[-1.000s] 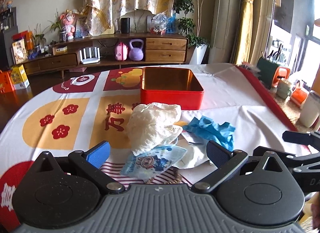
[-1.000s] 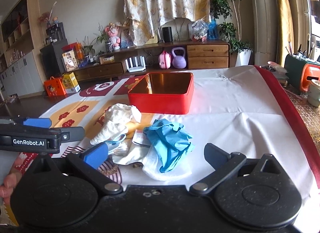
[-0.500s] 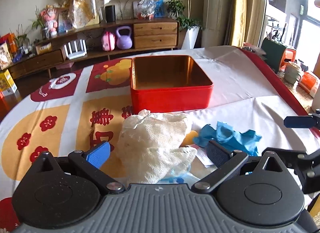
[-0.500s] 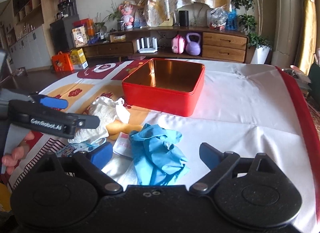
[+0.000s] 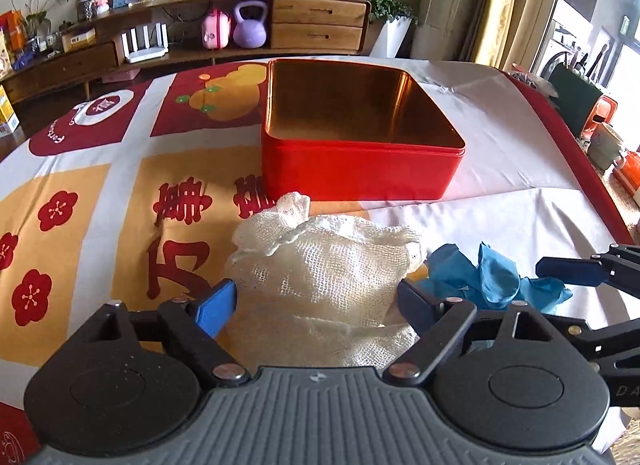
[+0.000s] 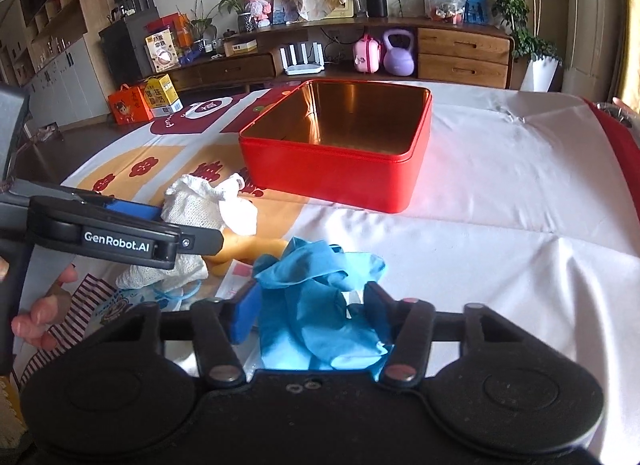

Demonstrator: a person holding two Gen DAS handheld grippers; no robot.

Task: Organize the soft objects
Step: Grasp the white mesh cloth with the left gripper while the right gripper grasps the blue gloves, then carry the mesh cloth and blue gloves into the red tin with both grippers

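On the tablecloth point(image 5: 500, 169), the red tin point(image 5: 360, 173) sits empty, ready for the soft stuff. White mesh cloth point(image 5: 320, 285) lies between the left gripper point(image 5: 316, 297) jaws, which have just been closing, pads not yet pressing. Right gripper point(image 6: 310, 311) jaws also just closing around the blue glove point(image 6: 320, 305); firm grip unclear.

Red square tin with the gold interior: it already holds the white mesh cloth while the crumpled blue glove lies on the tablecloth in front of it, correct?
Not quite. The red square tin is empty; the left wrist view shows the white mesh cloth on the tablecloth beside the crumpled blue glove.
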